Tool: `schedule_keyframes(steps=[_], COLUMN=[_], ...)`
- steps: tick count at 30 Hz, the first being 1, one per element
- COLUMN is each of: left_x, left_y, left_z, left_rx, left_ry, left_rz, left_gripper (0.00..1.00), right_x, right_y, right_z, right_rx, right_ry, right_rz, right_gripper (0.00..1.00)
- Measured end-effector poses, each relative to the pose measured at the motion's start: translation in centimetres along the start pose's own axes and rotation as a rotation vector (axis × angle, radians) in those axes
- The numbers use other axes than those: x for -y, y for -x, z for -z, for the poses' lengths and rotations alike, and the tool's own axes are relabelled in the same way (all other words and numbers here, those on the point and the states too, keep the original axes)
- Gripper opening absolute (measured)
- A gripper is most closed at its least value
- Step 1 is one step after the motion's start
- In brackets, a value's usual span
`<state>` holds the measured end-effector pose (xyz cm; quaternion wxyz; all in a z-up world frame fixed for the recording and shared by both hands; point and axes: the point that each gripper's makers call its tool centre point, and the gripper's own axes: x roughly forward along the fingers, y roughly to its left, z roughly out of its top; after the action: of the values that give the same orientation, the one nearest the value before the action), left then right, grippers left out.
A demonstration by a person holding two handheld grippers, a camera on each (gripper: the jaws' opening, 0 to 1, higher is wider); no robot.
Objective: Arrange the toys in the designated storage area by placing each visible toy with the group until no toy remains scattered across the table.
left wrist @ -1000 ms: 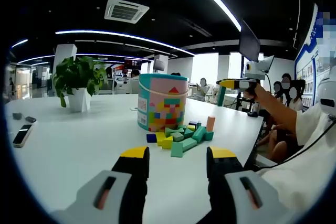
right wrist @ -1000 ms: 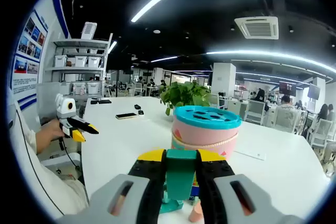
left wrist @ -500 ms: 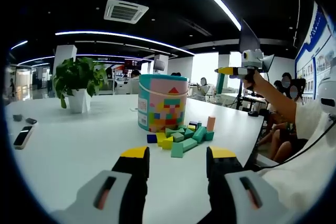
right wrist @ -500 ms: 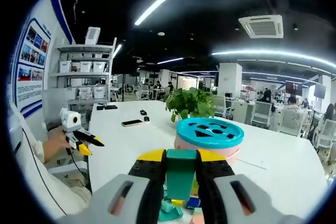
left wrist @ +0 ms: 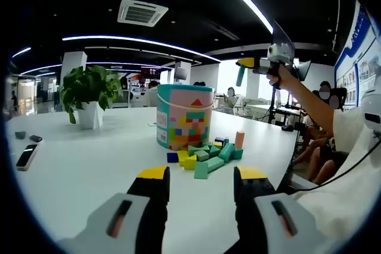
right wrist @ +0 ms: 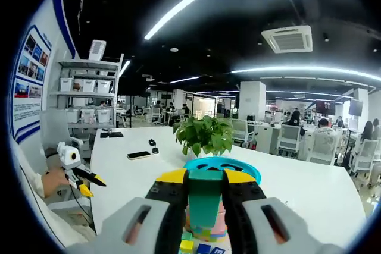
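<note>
right tool (right wrist: 205,184) clamped on green block (right wrist: 204,199), bucket (right wrist: 221,169) just beyond and below it, left tool (left wrist: 201,184) spread wide, holding nothing, block pile (left wrist: 205,154) ahead on table (left wrist: 83,159)

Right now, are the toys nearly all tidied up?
Not yet. A pile of blocks lies on the table beside the bucket, so most look gathered there. The right gripper holds one green block above the bucket's lid. The left gripper is open and empty. That block is not yet with the group.
</note>
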<state>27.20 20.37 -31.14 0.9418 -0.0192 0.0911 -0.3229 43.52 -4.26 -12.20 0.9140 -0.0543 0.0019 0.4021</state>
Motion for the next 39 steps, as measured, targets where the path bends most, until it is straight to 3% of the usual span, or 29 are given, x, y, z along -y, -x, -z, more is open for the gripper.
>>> schedule_keyframes(steps=[13, 17, 21, 33, 39], left_x=[0.0, 0.0, -0.1, -0.2, -0.3], left_y=[0.1, 0.0, -0.1, -0.3, -0.7], left_z=[-0.1, 0.0, 0.2, 0.4, 0.5], left_rx=[0.002, 0.0, -0.005, -0.003, -0.006], left_ry=[-0.007, -0.004, -0.003, 0.001, 0.01], left_rz=[-0.001, 0.002, 0.003, 0.009, 0.012], left_gripper=[0.43, 0.43, 0.43, 0.43, 0.43], right_x=[0.1, -0.2, 0.6, 1.0, 1.3], right_y=[-4.2, -5.4, -6.8, -9.9, -11.7], right_z=[-3.4, -4.1, -4.3, -5.4, -5.7], right_rx=[0.033, 0.037, 0.033, 0.066, 0.067], right_ry=[0.018, -0.015, 0.018, -0.05, -0.033], right_rz=[0.002, -0.014, 0.031, 0.046, 0.058], right_gripper=[0.21, 0.21, 0.21, 0.22, 0.21])
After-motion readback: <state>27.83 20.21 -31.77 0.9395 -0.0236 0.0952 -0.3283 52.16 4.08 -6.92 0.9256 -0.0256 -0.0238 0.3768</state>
